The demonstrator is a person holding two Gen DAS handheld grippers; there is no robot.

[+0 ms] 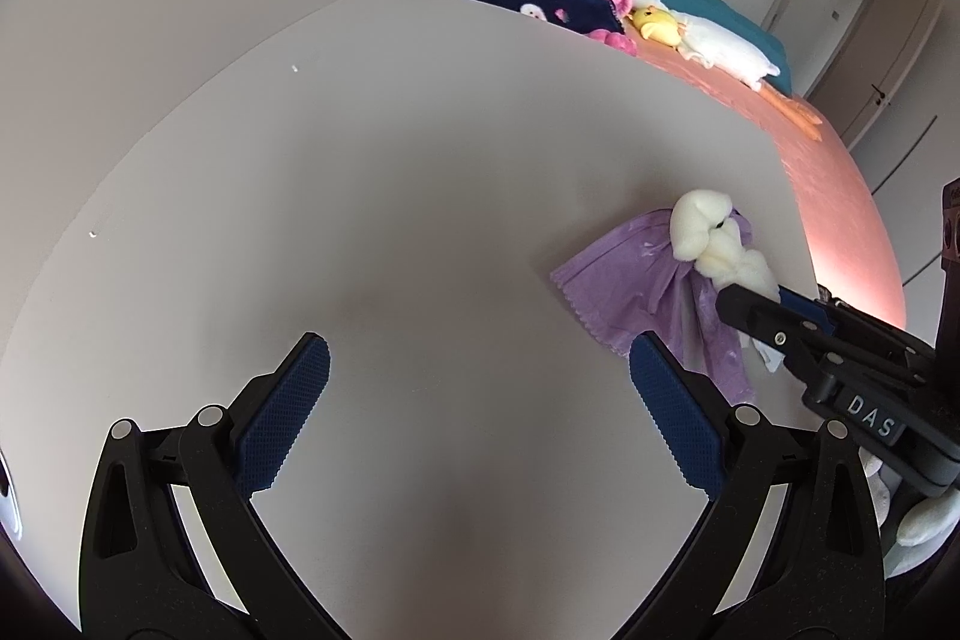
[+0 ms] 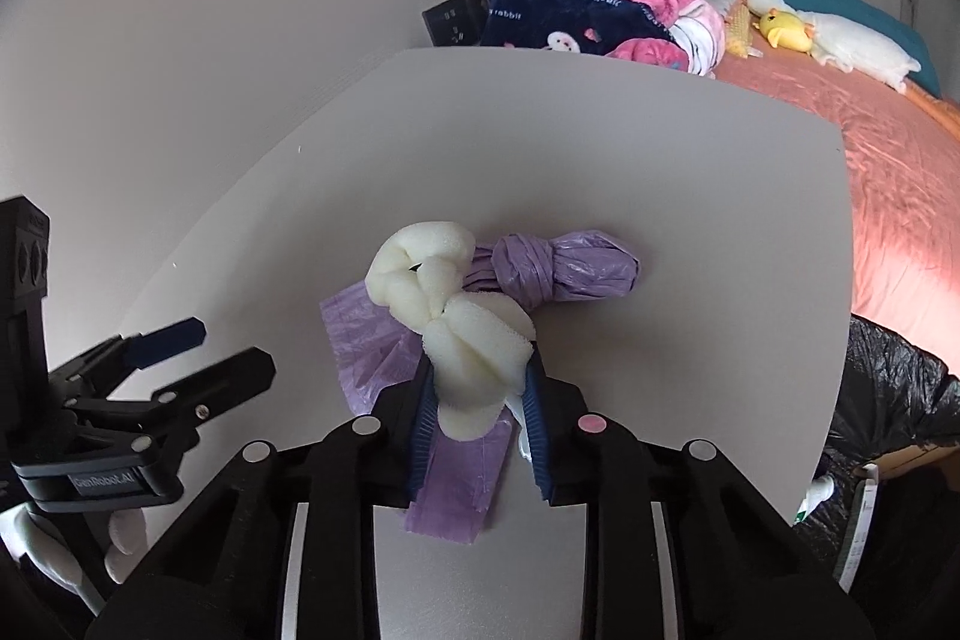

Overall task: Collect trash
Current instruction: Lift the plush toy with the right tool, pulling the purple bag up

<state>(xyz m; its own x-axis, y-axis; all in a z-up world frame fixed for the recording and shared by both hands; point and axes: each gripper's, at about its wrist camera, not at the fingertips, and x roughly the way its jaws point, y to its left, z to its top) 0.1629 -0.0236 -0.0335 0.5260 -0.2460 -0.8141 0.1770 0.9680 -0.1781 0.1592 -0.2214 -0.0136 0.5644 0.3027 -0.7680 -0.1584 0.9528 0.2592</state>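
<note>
Grey table (image 2: 660, 220); bed (image 2: 870, 172) behind, black bag (image 2: 894, 388) beside.

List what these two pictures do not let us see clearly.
- Right wrist view: black bag cut off by the table edge and the frame; contents unseen.
- Right wrist view: purple bag partly hidden under the foam in the right gripper.
- Left wrist view: right gripper tips hidden by foam.
</note>
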